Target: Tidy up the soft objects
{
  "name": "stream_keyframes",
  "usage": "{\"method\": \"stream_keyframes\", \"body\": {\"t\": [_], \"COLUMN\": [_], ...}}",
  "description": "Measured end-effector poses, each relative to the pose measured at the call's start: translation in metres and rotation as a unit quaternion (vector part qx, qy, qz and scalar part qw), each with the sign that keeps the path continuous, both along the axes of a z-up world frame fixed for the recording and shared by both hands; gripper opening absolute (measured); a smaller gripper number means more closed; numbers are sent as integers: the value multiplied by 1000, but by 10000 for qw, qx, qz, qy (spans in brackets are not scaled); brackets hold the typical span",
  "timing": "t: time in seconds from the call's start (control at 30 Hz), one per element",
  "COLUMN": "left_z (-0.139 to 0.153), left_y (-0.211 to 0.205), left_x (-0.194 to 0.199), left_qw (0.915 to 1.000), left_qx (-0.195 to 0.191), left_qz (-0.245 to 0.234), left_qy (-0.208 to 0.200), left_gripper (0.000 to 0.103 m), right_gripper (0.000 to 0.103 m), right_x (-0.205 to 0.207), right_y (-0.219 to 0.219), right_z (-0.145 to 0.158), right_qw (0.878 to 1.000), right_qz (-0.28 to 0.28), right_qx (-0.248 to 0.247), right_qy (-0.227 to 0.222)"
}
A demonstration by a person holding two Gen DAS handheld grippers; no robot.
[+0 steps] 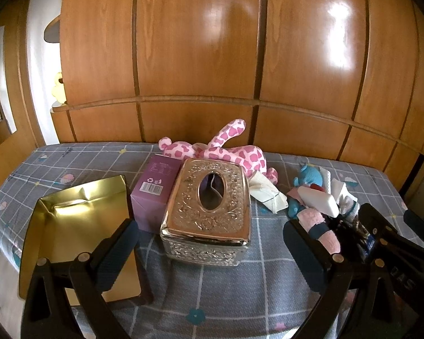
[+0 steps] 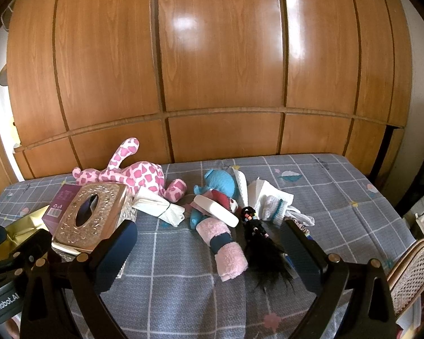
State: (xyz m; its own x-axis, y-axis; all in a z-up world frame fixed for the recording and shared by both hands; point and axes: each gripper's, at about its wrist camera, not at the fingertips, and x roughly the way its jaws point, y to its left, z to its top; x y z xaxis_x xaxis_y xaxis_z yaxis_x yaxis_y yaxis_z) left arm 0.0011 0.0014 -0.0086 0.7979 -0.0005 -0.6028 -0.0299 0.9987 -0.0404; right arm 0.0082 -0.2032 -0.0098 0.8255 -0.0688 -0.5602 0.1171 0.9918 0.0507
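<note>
Plainly, nothing is gripped yet: the left gripper (image 1: 209, 250) and the right gripper (image 2: 209, 250) both hover with fingers spread wide over the near edge of the bed (image 2: 339, 197), each empty.

The soft things lie in a loose heap toward the right half of the mattress. A pink rolled towel (image 2: 224, 244) with a dark band lies nearest, directly ahead of the right gripper and between its two fingers in that view. Its long axis runs from the far left toward the near right, slightly slanted across the gripper's line of sight. Just right of it lies a black hair piece (image 2: 261, 250), and behind it a white case (image 2: 216, 210) rests on a blue plush toy (image 2: 220, 182). White socks (image 2: 271, 204) sit farther right, and a pink spotted plush (image 2: 132, 173) lies along the far edge by the wooden panel.

From the left gripper the towel (image 1: 322, 230) is off to the right, beside its right finger; straight ahead of it stands an ornate tissue box (image 1: 209, 206), with a purple carton (image 1: 155, 189) and a gold bag (image 1: 79, 226) to the left.

By my reading the right gripper is nearer the towel and would close across its short width.
</note>
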Motion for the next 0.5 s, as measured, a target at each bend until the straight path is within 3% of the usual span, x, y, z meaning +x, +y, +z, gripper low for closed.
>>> {"method": "stream_keyframes", "body": {"t": [0.5], "left_z": [-2], "left_y": [-7], "left_x": [2], "left_qw": [9999], "left_qx": [23], "left_qz": [-90], "left_qy": [75], "left_gripper": [102], "right_gripper": [102], "right_x": [-1], "right_y": [-6], "right_z": [0], "right_qw": [9999], "right_qz": [-99], "right_qx": [20], "right_qy": [-10]}}
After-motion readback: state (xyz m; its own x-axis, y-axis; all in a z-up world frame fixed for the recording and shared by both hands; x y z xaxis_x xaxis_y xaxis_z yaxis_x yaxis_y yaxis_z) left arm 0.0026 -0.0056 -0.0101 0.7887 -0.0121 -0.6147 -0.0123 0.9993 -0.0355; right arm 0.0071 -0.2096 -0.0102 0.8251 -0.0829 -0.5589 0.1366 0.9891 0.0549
